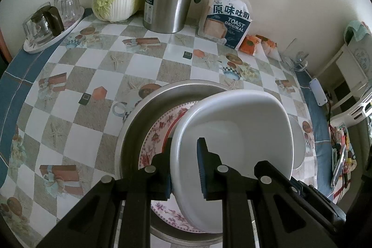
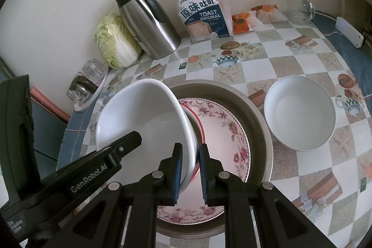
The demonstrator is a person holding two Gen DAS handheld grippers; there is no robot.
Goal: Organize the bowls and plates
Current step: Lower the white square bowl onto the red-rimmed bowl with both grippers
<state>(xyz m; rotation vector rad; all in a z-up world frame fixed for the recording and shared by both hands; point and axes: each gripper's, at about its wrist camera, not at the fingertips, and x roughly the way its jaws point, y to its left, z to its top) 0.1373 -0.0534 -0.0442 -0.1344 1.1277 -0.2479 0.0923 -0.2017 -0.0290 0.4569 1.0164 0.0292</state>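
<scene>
At lower centre of the right wrist view, a round metal basin [image 2: 260, 108] is seen holding a floral plate [image 2: 223, 122]. Above it, a tilted white bowl [image 2: 144, 117] is pinched at opposite rims by the left gripper [image 1: 184, 169] and right gripper [image 2: 189, 169]. Nesting appears underway; level lowering is called for next.

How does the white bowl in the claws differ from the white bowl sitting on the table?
The held bowl is tipped on edge over the metal pan; the table bowl sits upright on the tablecloth. Both claws clamp the held bowl's rim; nothing touches the table bowl. Both are plain white and empty.
</scene>
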